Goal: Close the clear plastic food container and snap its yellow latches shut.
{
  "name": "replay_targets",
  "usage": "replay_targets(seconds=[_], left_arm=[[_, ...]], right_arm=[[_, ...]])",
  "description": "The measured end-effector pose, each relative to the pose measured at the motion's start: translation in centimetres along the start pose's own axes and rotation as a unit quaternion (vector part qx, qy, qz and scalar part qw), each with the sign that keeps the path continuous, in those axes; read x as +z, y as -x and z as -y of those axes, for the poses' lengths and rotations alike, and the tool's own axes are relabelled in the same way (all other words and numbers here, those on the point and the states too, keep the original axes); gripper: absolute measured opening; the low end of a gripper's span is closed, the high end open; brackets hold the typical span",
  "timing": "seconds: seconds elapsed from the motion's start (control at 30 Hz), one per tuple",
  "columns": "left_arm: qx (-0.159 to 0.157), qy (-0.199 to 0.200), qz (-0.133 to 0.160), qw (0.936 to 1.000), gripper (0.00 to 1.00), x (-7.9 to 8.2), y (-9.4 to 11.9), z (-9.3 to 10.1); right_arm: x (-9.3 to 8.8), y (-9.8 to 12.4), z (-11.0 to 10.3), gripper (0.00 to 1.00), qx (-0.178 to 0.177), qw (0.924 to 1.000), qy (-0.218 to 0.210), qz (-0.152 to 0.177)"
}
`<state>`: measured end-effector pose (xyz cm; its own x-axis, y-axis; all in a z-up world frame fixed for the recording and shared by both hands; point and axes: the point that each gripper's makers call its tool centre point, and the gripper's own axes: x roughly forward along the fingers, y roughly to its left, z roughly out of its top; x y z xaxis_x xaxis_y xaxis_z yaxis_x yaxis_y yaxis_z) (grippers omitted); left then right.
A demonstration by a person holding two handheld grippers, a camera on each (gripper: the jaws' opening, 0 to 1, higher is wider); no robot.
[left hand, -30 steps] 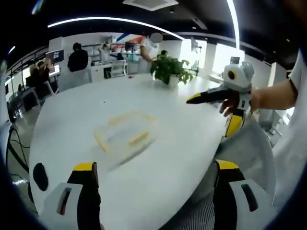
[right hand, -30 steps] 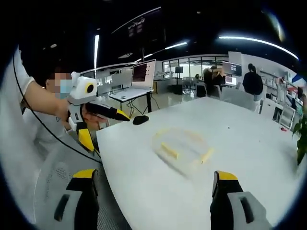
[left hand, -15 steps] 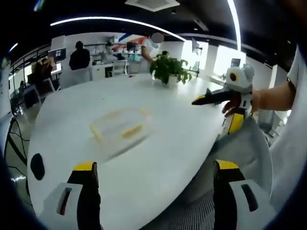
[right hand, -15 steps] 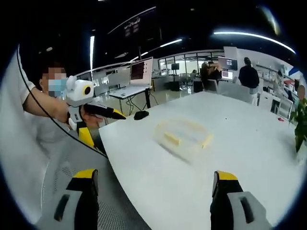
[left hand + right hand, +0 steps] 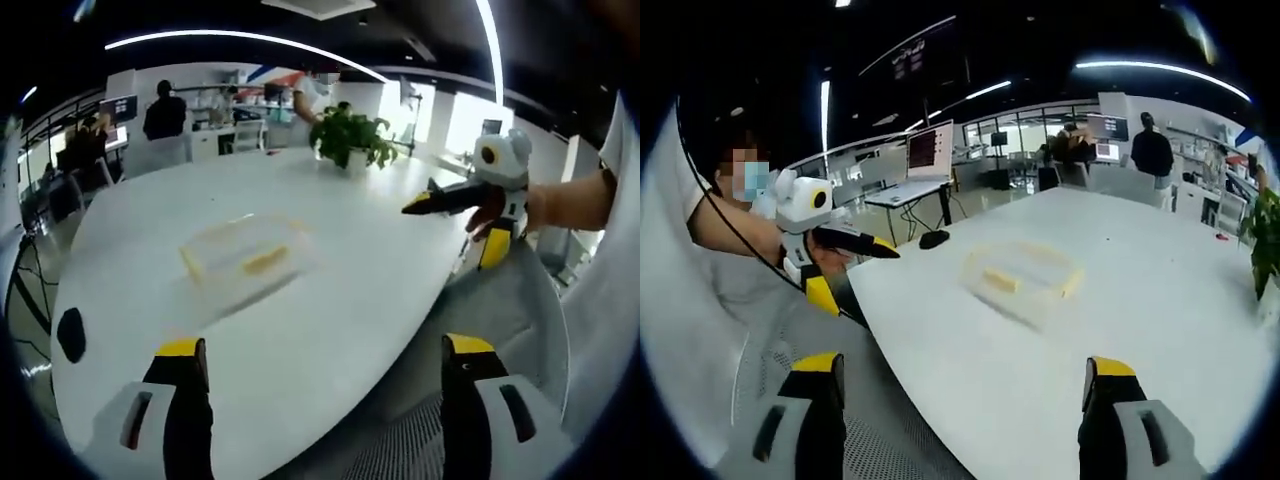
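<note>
- Office space with ceiling light strips lies behind a large white oval worktop point(image 5: 330, 300) in the left gripper view; several people stand or sit at desks far off, too small to count surely.
- One clear plastic food container point(image 5: 243, 257) with yellow latches rests on the worktop, well ahead of the left hand-held gripper point(image 5: 325, 385) and apart from it.
- Its two yellow-tipped jaws stand spread wide at the bottom of the view, holding nothing.
- One potted plant point(image 5: 350, 138) stands at the far side of the worktop; one small dark object point(image 5: 70, 334) lies near the left edge.
- From the right, the right hand-held gripper point(image 5: 432, 201) comes in, held by a hand point(image 5: 497, 210), hanging over the worktop edge; its jaw gap cannot be told from here.
- Right gripper view: the same worktop point(image 5: 1120, 310) runs toward desks with one lit monitor point(image 5: 927, 149) and a few distant people.
- The container point(image 5: 1023, 276) sits in mid-worktop, well apart from the right hand-held gripper point(image 5: 965, 385), whose two jaws are spread wide and empty.
- One dark object point(image 5: 934, 239) lies near the far edge, beside the container's left.
- Left hand-held gripper point(image 5: 865, 243) enters from the left, held by a hand point(image 5: 815, 252), beside the worktop edge.
- Whether the container's lid is shut is too blurred to tell.
</note>
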<state>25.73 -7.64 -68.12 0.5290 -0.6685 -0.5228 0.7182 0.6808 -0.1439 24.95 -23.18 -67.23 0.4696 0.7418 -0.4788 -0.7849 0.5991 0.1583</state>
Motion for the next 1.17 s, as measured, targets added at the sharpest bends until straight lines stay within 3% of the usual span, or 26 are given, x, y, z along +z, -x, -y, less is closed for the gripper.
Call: replay_targets(seconds=[0.57, 1.17], left_arm=[[0.011, 0.017, 0.017, 0.9996, 0.93, 0.06, 0.53, -0.09], [0.013, 0.002, 0.014, 0.9998, 0.91, -0.02, 0.31, 0.29]], right_arm=[[-0.17, -0.09, -0.19, 0.99, -0.003, 1.0, 0.003, 0.0], [-0.53, -0.18, -0.34, 0.95, -0.001, 1.0, 0.003, -0.005]])
